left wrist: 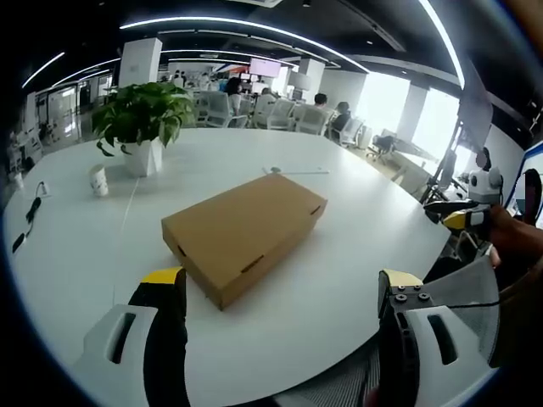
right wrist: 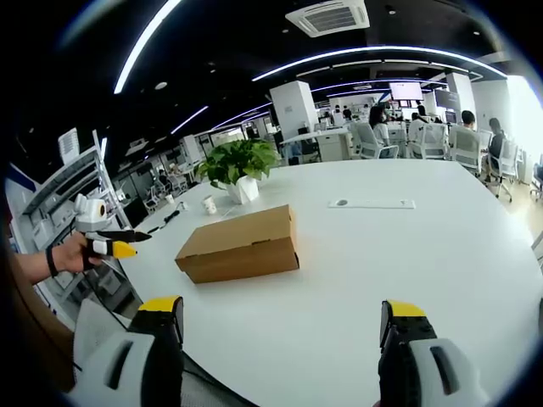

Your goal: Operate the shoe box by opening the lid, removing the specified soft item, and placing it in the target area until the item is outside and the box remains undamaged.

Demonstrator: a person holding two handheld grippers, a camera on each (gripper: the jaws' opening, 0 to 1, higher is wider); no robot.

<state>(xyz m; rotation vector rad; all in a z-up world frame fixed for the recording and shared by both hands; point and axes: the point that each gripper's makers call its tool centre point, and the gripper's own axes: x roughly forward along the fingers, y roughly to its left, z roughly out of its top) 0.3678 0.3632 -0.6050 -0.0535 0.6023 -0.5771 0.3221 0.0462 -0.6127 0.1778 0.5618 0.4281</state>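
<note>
A closed brown cardboard shoe box (left wrist: 246, 233) lies flat on the round white table (left wrist: 339, 280). Its lid is down. In the left gripper view my left gripper (left wrist: 280, 284) hovers over the table's near edge just short of the box, its yellow-tipped jaws wide apart and empty. My right gripper (left wrist: 462, 216) shows at the far right, held by a hand off the table's rim. In the right gripper view the box (right wrist: 242, 242) sits beyond my right gripper (right wrist: 282, 309), which is open and empty. A hand holds the left gripper (right wrist: 106, 242) at the left.
A potted green plant (left wrist: 144, 119) in a white pot and a small paper cup (left wrist: 99, 180) stand at the back left, a black cable (left wrist: 30, 212) beside them. A flat white strip (left wrist: 297, 170) lies behind the box. A mesh chair back (left wrist: 467, 297) is near. People sit at desks beyond.
</note>
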